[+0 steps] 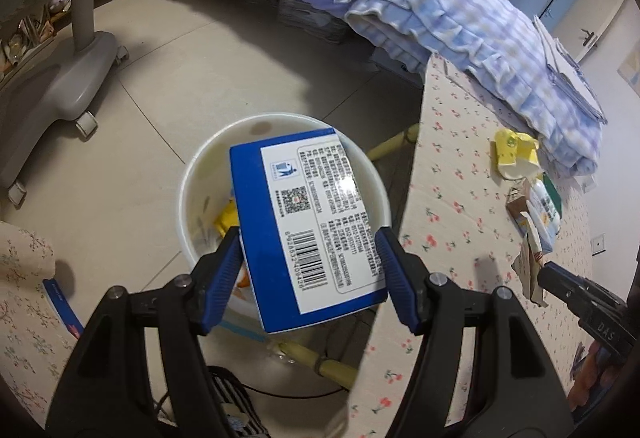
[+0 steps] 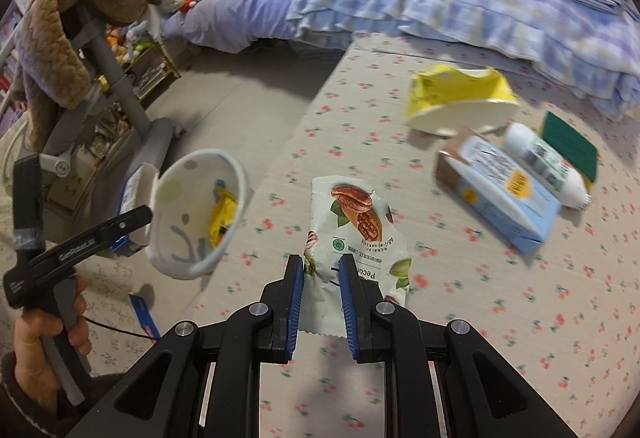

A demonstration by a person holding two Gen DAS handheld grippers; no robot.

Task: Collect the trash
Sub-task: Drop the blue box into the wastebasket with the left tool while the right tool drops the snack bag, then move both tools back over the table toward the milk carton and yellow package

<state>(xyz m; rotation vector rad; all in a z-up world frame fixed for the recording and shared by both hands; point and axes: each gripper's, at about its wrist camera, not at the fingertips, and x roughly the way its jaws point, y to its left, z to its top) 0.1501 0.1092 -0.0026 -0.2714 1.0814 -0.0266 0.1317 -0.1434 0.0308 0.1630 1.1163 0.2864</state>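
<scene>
L tongs [image 1: 310,244] stand spread w/ a blue box [image 1: 308,226] between the pads, over a white bin [image 1: 192,194] on the floor; left pad touches the box, right pad looks just clear. R tongs [image 2: 320,278] pinch a nut wrapper [image 2: 360,234] above the floral table [image 2: 500,318]. On the table lie a yellow cup [image 2: 456,98], carton [image 2: 504,194], bottle [image 2: 544,166] & green sponge [image 2: 570,146].

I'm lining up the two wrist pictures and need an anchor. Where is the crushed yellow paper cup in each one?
Left wrist: crushed yellow paper cup at right, on the floral table by the blanket.
Right wrist: upper right of centre, same table.
Shared landmark: white bin.
</scene>
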